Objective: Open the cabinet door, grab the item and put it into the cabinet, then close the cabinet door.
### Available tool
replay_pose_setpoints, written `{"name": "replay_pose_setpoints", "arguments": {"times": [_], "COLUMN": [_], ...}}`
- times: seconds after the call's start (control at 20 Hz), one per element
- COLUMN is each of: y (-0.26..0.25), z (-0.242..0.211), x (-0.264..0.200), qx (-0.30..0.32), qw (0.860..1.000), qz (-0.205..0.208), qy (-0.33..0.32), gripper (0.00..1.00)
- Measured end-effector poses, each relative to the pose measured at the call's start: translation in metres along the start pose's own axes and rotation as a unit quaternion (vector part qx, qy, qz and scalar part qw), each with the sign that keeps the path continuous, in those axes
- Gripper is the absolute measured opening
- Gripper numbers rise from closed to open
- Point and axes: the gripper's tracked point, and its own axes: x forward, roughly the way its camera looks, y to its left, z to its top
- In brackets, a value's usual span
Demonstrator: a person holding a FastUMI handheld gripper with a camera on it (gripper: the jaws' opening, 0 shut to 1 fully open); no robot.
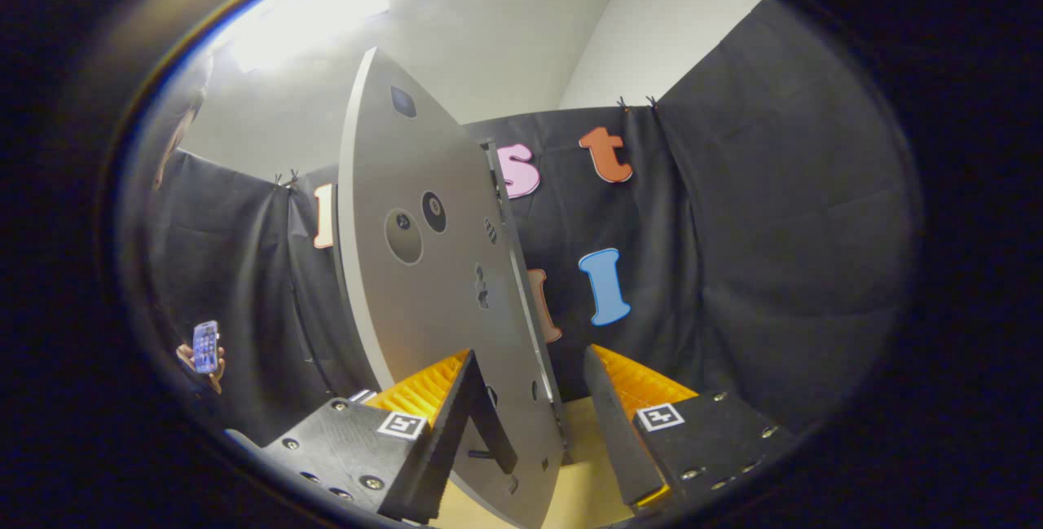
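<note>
At far left, a hand (213,366) held a phone (205,346) by the booth wall. You held the gripper (530,415) with its fingers spread apart, gripping nothing, while the grey cabinet door (424,268) stood upright and swung open, its free edge reaching between them, nearer the left finger. The item was not to be made out here.

Grey cabinet door (432,268) above tan table (587,464).

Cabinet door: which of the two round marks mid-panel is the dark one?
The smaller, higher round mark; the larger disc beside it is grey like the door. Gripper fingers open, door's lower edge between them.
</note>
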Motion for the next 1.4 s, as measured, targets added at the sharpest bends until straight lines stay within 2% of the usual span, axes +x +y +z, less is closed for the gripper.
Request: {"name": "replay_pose_setpoints", "arguments": {"times": [0.35,0.55,0.85,1.15,1.4], "y": [0.004,0.012,0.025,0.042,0.050], "z": [-0.015,-0.045,-0.065,-0.075,-0.074], "x": [0.020,0.032,0.037,0.051,0.062], "qx": [0.006,-0.051,-0.060,-0.068,-0.063], "qw": [0.997,0.993,0.982,0.972,0.968], "qz": [0.059,0.063,0.123,0.175,0.199], "qy": [0.041,0.083,0.127,0.140,0.139], "gripper": [0.79,0.79,0.79,0.79,0.79]}}
